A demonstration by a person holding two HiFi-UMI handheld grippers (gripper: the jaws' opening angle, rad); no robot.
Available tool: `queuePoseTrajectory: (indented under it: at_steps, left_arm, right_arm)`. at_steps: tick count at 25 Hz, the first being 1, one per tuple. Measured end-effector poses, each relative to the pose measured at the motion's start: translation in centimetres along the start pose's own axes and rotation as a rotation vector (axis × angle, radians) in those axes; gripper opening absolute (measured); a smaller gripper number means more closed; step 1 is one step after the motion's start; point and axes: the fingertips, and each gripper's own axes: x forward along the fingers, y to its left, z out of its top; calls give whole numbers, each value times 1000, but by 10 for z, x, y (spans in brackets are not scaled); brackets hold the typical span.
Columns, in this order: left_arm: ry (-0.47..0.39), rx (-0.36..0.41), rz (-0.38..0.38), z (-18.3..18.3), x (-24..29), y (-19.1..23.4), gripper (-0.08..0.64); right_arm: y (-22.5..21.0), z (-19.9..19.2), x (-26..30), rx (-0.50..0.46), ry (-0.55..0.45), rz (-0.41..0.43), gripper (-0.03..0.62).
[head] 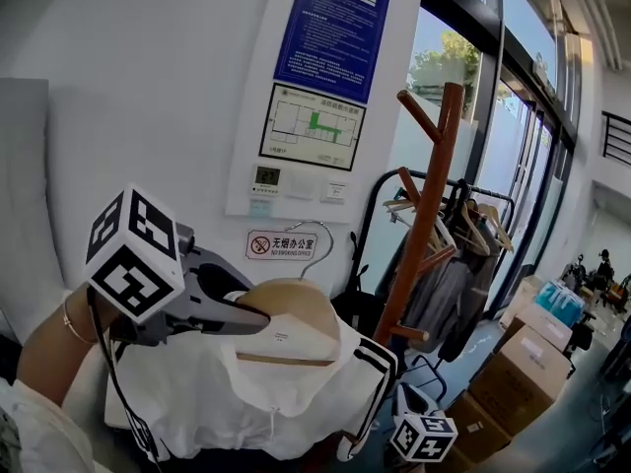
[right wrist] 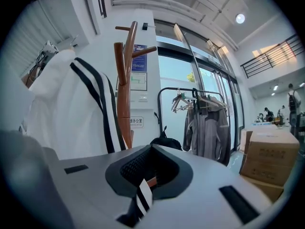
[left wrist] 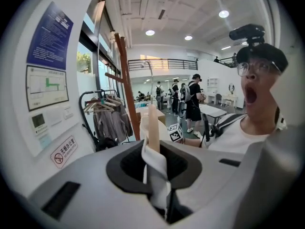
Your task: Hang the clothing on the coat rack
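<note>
a: white wall (head: 148,87) behind, wooden coat rack (head: 431,205) just right of my load. where's the garment?

b: the white jacket (head: 217,392) hangs on the wooden hanger (head: 296,299), held up left of the rack. my left gripper (head: 260,320) is clamped on the hanger's shoulder through the cloth. my right gripper (right wrist: 145,185) nips the striped trim (right wrist: 143,198) lower down.

a: handling?

b: light and floppy, i judge. only the hanger is stiff, so i steer by that and lead with its wire hook (head: 312,223).
</note>
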Motion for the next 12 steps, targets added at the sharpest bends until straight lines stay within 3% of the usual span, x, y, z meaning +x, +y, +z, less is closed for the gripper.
queuePoseTrajectory:
  at_steps: [12]
  left_arm:
    - [-8,103,-177,65,16,-3,64]
  right_arm:
    - [-22,5,-17,1,-12,-73,21]
